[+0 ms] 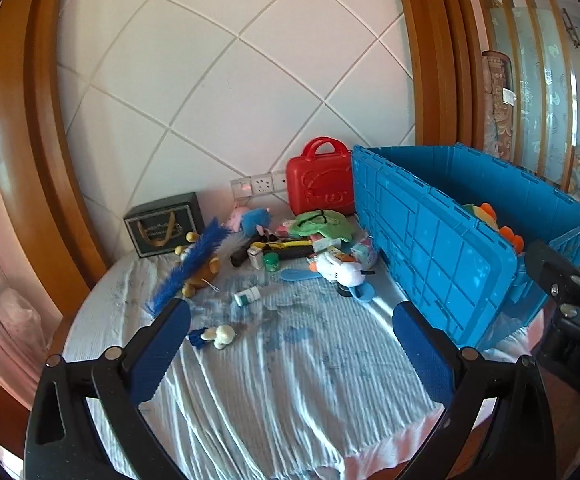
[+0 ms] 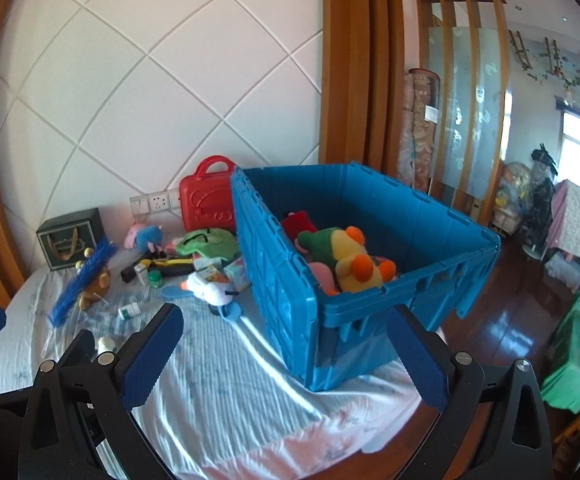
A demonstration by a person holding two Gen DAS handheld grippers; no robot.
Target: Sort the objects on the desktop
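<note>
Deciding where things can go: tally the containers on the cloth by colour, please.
Blue crate: 1
Red case: 1
Dark box: 1
Total: 3

The left black two-finger gripper with blue ribbed pads (image 1: 292, 338) is hanging with its jaws spread wide and nothing between them. Its left pad (image 1: 157, 350) and right pad (image 1: 424, 350) are angling outward from the black hinged arms below. The right black two-finger gripper with blue ribbed pads (image 2: 285, 350) is likewise gaping wide, gripping nothing. In the left wrist view, part of the right gripper's black frame is showing at the right edge; in the right wrist view, a blue pad tip of the left gripper is peeking in at the left edge.
</note>
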